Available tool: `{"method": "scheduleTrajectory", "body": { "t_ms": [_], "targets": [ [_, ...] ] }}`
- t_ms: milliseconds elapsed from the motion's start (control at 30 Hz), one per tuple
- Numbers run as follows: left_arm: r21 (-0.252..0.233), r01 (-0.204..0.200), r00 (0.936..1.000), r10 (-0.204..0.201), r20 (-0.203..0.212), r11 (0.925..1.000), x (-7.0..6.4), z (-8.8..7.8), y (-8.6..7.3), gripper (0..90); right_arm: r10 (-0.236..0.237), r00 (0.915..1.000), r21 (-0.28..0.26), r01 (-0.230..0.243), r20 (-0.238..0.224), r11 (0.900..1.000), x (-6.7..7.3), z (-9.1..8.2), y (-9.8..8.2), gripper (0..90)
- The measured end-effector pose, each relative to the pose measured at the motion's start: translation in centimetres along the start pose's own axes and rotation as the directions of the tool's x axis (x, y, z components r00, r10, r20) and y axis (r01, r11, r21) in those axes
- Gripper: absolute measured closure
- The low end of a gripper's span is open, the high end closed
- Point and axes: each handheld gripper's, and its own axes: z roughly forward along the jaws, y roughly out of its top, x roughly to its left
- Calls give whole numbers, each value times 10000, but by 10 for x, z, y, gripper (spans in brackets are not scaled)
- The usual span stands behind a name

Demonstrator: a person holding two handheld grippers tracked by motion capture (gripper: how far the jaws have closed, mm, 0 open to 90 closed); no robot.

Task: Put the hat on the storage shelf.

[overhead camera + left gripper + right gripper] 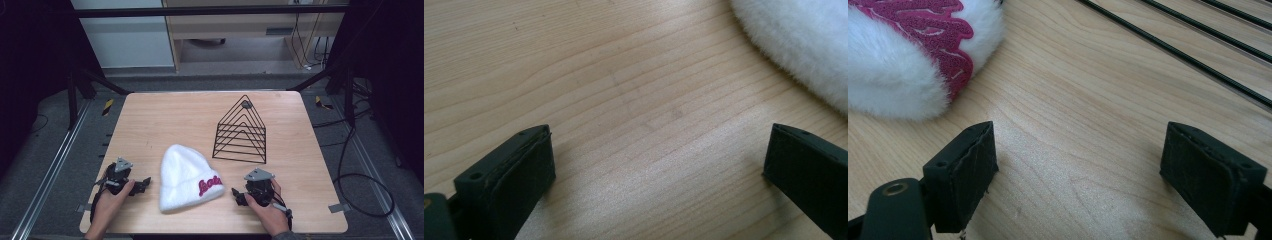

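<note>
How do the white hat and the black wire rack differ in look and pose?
The hat is white, soft and fuzzy, with pink lettering on its cuff; the rack is black, bare thin wire you can see through. The hat lies flat near the table's front edge between the two grippers; the rack stands farther back as a pointed triangular frame. Both rest on the wooden table, untouched.

Fluffy white knit hat (186, 176) with glittery magenta lettering (209, 185), at nine o'clock of thin black wire rack (241, 131); matt, grained pale wood table (165, 117); matt black rubbery gripper pads (965, 172)
</note>
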Motion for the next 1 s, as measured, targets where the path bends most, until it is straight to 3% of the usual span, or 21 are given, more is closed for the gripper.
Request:
{"method": "scheduleTrajectory", "body": {
  "t_ms": [267, 467, 533, 633, 733, 833, 933, 1000],
  "targets": [
    [-3, -8, 10000, 8, 14, 10000, 0, 0, 0, 0, 1, 10000, 1, -1, 0, 10000, 0, 0, 0, 149],
    [-117, -89, 9990, 94, 426, 9999, 1, -3, 10, 55, 0, 10000, -2, 0, -3, 10000, 0, 0, 0, 149],
    [-299, -98, 9982, 116, 595, 9995, 0, -7, 19, 60, 2, 10000, 2, -2, -2, 10000, 0, 0, 0, 149],
    [-377, -572, 9958, 597, 689, 9977, -4, -10, 39, 60, -1, 10000, -1, 1, -3, 10000, 0, 0, 0, 149],
    [-594, -590, 9912, 655, 1152, 9965, -10, -8, 64, 68, -7, 10000, -1, 7, -2, 10000, 0, 0, 0, 149],
    [-422, -1091, 9854, 1136, 1265, 9931, -17, -1, 89, 110, -3, 10000, -1, 3, -1, 10000, 0, 0, 0, 149],
    [-370, -1001, 9801, 1050, 1682, 9943, -23, 9, 109, 155, -6, 10000, -2, 6, -4, 10000, 0, 0, 0, 149],
    [-71, -1255, 9766, 1248, 1754, 9921, -28, 18, 116, 188, -17, 10000, -7, 17, -13, 10000, 0, 0, 0, 149]
  ]
}}
